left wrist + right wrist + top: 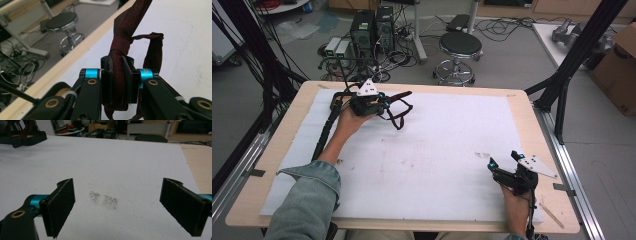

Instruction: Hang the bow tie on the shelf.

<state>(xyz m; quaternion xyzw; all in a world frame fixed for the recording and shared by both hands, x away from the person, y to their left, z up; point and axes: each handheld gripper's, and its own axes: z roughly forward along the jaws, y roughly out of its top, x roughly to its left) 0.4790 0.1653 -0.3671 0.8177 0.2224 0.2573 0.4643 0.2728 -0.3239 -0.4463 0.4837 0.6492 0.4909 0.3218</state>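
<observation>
A dark red necktie (122,32) is pinched between the pads of my left gripper (117,67), its knot just past the jaws and a loop folding off to the right. In the high view the left gripper (384,102) is held above the far left of the white sheet, shut on the necktie (398,116), which hangs in loops to its right. My right gripper (503,159) rests near the front right of the table. Its jaws stand wide apart in its own view, with the right gripper (117,185) holding nothing over bare sheet.
A white foam sheet (437,150) covers most of the wooden table (522,100). A grey smudge (105,200) marks the sheet ahead of the right gripper. Beyond the far edge stand a black stool (459,47), computer towers (372,30) and tangled cables. Black frame posts (562,75) rise at right.
</observation>
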